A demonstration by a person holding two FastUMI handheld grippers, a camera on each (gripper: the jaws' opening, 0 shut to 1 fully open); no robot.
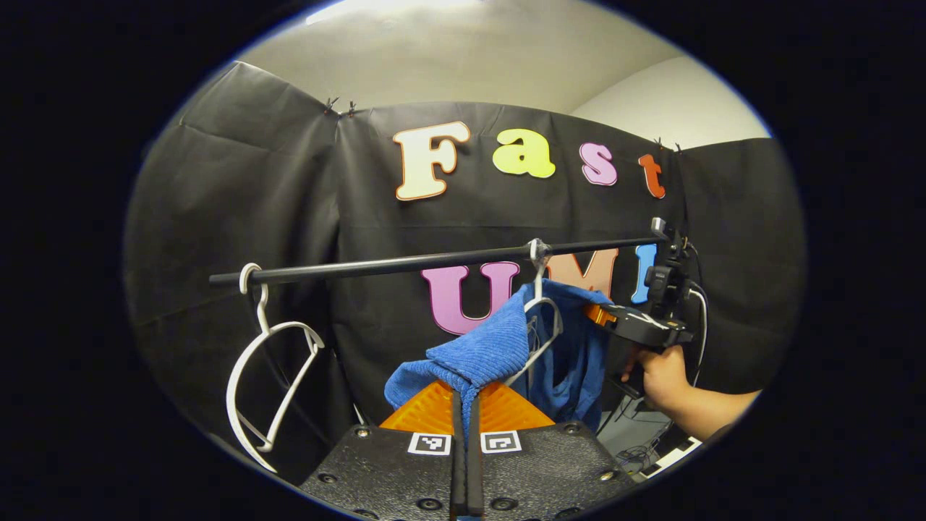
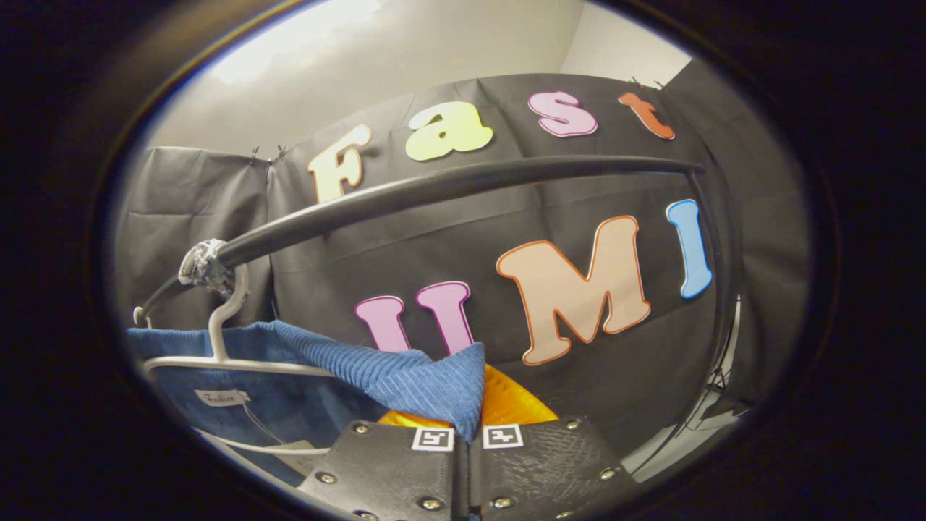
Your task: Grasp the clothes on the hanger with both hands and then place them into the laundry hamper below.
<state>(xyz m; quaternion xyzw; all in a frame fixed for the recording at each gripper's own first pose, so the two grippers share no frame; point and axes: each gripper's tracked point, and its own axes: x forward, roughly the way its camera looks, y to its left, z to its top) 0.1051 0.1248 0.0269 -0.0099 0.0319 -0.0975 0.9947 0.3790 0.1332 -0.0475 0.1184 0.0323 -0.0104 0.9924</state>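
Biggest risk here: the blue sweater (image 1: 499, 347) could get snagged on the white hanger (image 1: 539, 329) if it's pulled down before the shoulders are slid off, since the hanger's hook is looped on the black rail (image 1: 405, 265) and looks taped or tied there. If it's tugged unevenly, the fabric could be stretched or slipped out of one pinch, and the whole thing might swing into the empty hanger (image 1: 271, 383) further along the rail.

The left gripper (image 1: 463, 405) is clamped onto a fold of the sweater, with knit bunched up right between the closed fingers. The right gripper (image 2: 466, 427) is clenched on the other shoulder the same way, cloth pinched at the tips; it's also seen in the left gripper view, held by a hand (image 1: 662, 376).

So the sweater is hung between both tools, draped on its hanger just under the rail. The hamper can't be made out.
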